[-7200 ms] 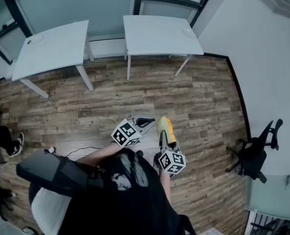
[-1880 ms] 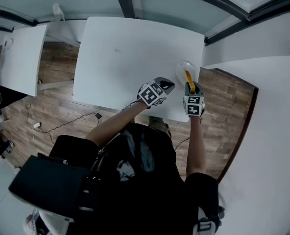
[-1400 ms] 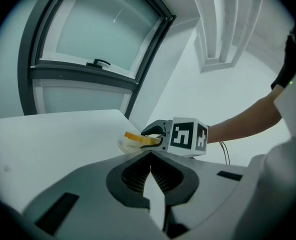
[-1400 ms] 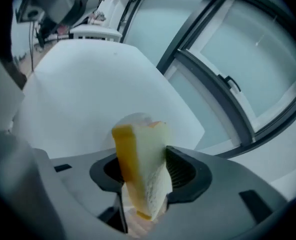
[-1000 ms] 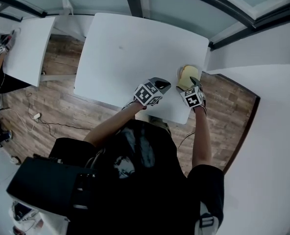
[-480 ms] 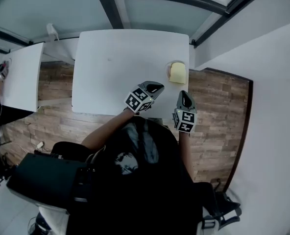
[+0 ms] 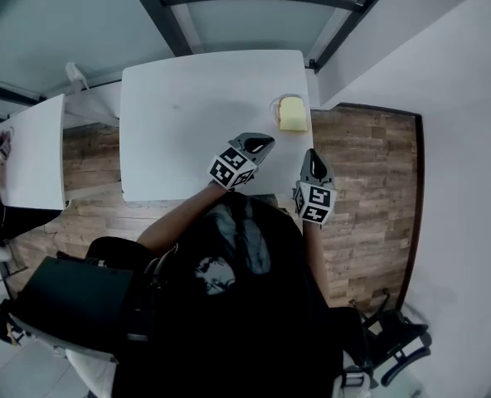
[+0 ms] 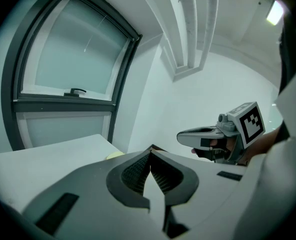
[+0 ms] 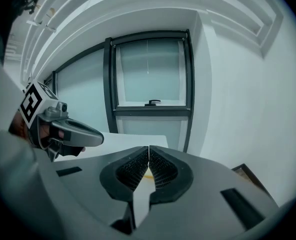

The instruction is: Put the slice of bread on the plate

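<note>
Two grippers are hovering over the near edge of the white table (image 7: 187, 114), both drawn back toward the person holding them. The slice of bread (image 7: 293, 114) is lying flat on the small plate (image 7: 274, 106) by the table's right edge. A second ago the right gripper (image 7: 313, 159) was reaching over that plate; now it is sitting well apart from it. Its jaws have just been closing and are meeting tip to tip with nothing between them. The left gripper (image 7: 261, 143) is also keeping its jaws pressed together, empty. With the bread resting on the plate and released, the task is looking finished.
</note>
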`<move>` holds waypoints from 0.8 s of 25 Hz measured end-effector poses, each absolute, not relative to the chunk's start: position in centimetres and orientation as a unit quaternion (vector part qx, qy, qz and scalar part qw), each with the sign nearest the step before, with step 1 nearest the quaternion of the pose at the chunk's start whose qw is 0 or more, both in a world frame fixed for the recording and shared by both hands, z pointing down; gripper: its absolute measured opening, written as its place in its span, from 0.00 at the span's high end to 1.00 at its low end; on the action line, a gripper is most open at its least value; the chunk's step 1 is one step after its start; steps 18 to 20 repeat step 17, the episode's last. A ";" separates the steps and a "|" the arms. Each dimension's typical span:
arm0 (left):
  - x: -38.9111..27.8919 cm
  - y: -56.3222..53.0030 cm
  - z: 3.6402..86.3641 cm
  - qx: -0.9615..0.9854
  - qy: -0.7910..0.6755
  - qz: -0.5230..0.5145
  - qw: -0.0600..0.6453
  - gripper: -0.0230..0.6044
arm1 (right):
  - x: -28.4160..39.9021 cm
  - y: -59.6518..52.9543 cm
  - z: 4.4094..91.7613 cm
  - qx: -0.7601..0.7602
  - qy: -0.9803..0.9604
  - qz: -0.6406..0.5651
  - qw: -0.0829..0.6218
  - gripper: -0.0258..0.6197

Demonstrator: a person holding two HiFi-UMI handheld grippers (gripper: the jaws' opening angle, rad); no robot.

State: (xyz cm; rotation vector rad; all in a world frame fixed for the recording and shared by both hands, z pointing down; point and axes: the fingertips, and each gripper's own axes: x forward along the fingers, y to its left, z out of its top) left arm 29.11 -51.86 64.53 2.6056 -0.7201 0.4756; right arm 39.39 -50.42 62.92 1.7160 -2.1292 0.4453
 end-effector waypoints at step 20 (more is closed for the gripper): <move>27.7 -50.9 63.9 0.928 -0.269 0.166 0.198 0.96 | 37.9 -49.1 62.6 0.597 -0.764 0.154 0.189 0.94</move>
